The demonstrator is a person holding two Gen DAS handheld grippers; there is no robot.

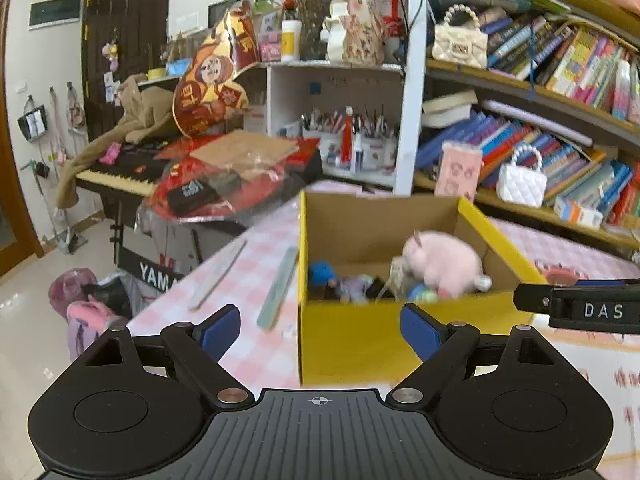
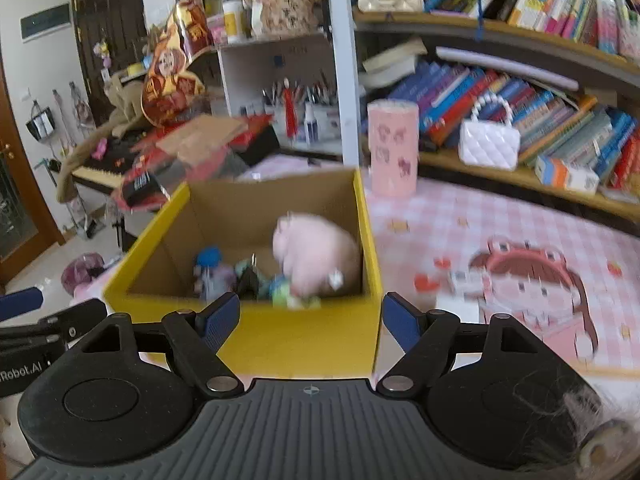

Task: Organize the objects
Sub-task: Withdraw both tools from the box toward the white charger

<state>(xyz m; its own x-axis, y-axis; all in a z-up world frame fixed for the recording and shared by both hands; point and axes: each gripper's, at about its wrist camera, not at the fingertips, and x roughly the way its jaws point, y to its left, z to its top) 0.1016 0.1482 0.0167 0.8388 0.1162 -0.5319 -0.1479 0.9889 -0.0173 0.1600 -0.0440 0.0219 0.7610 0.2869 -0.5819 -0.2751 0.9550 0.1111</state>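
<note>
A yellow cardboard box (image 1: 360, 340) (image 2: 304, 340) stands open on the pink checked tablecloth (image 2: 440, 216). Inside it a pink plush pig (image 1: 440, 264) (image 2: 316, 252) lies against the right wall, beside a blue toy (image 1: 322, 274) (image 2: 208, 258) and several small toys. My left gripper (image 1: 320, 320) hovers open before the box's near wall, nothing between its blue pads. My right gripper (image 2: 312, 308) is open too, just in front of the near rim, and holds nothing. Its black finger (image 1: 580, 304) shows at the right edge of the left wrist view.
A pink cylinder tin (image 2: 392, 148) and a white quilted handbag (image 2: 488, 144) sit behind the box by the bookshelf. Two long flat strips (image 1: 278, 288) lie on the cloth left of the box. A cluttered keyboard piano (image 1: 120, 176) stands beyond the table's left edge.
</note>
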